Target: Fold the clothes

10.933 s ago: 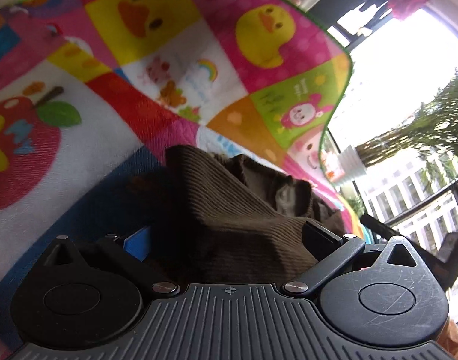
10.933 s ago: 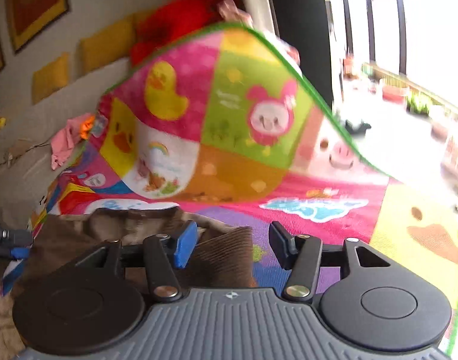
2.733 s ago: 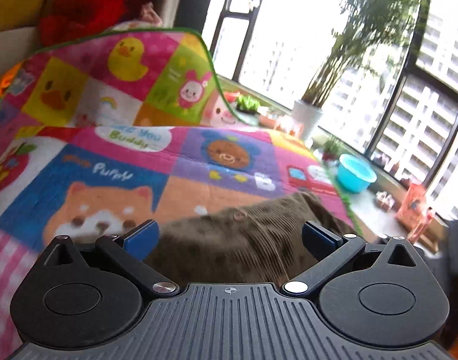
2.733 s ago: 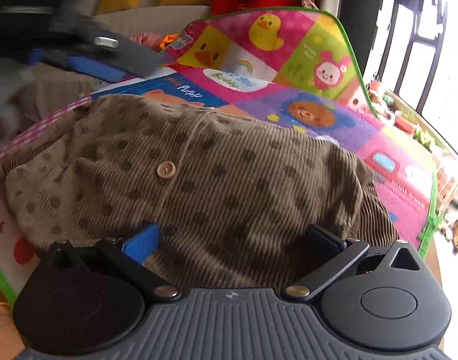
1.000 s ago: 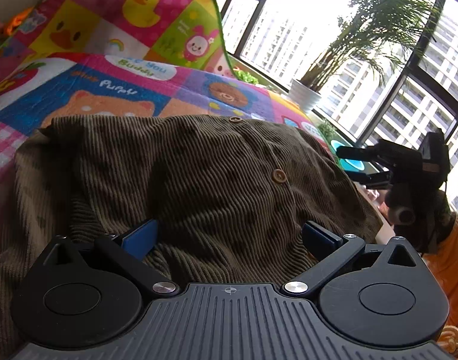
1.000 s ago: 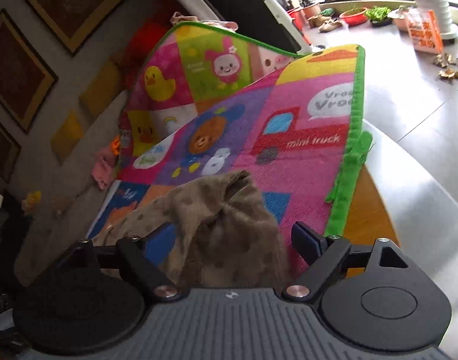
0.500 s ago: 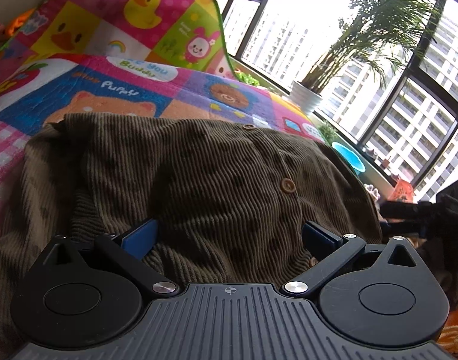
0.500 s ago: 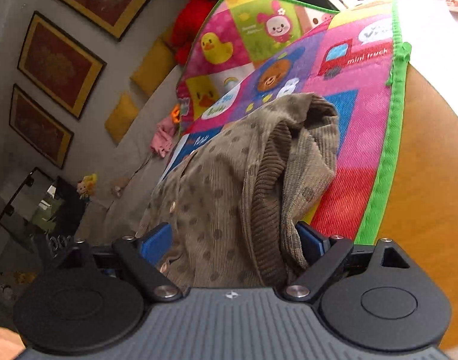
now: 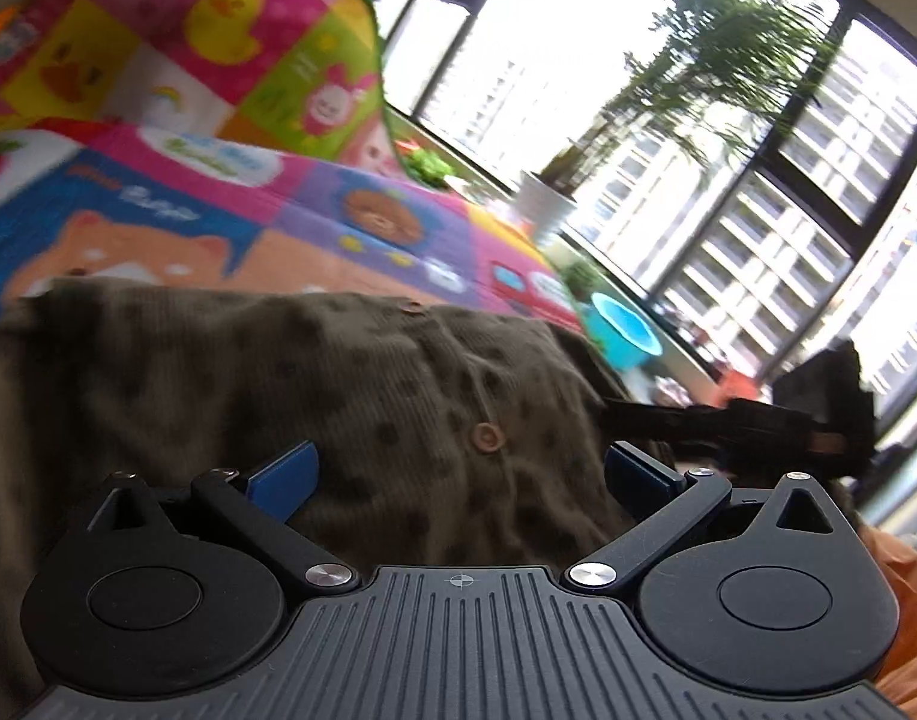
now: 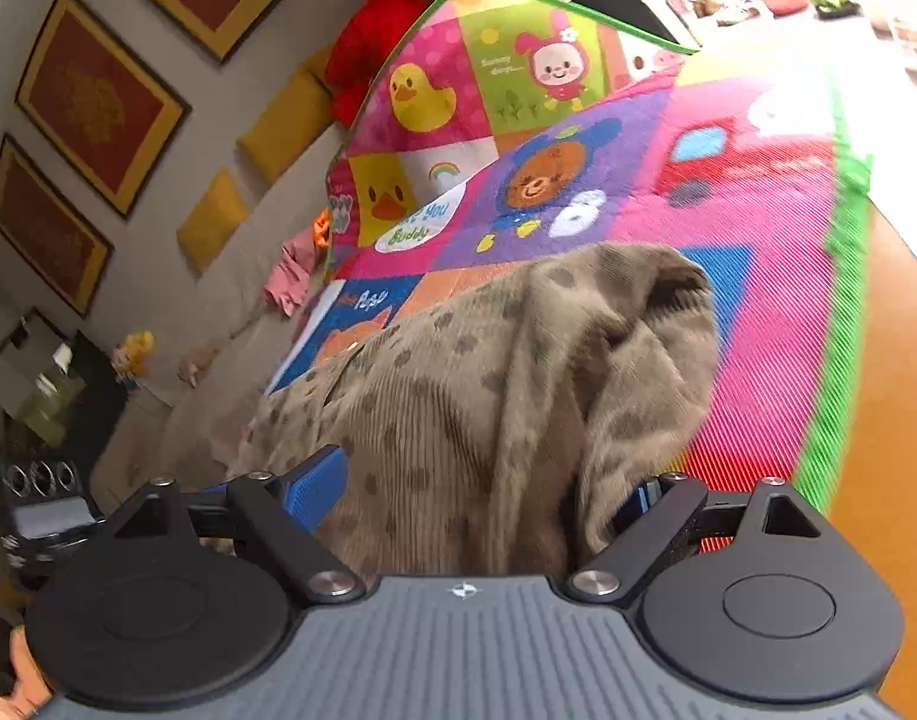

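Corduroy cardigan [image 9: 338, 384] flat, button row [image 9: 487, 438] running away

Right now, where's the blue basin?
Left wrist view, right of centre: blue basin sits by the window, just past the brown cardigan's far right edge.

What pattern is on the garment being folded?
Brown ribbed cardigan with darker brown polka dots and tan buttons; the dots show clearest in the right wrist view.
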Tool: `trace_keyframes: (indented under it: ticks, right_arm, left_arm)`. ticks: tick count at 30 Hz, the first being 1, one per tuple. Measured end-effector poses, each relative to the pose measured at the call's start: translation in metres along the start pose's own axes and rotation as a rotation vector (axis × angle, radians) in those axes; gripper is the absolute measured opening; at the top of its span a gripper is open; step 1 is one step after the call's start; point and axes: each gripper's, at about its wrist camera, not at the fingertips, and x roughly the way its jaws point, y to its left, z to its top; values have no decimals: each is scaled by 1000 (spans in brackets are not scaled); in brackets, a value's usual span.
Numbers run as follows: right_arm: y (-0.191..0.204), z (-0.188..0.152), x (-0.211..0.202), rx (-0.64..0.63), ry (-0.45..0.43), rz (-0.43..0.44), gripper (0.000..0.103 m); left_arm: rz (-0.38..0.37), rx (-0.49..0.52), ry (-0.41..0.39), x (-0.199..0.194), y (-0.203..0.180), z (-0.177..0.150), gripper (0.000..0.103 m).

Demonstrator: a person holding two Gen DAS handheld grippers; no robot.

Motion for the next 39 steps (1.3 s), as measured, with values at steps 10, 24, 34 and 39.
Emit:
trace_keyframes:
  ticks: [10,24,34,39]
  right_arm:
    - [5,50,57,-82,1,-60,89]
    - [9,26,18,-404,4,-463,91]
    - [75,3,14,-672,-72,-445,91]
    - [100,-16,53,-763,-17,-379,94]
  left_arm:
    - [43,7,48,58,25,48,103]
    - [111,110,76,13,24,18,103]
    - [106,14,57,16,32,35,103]
    - [89,-99,36,44,41,69,103]
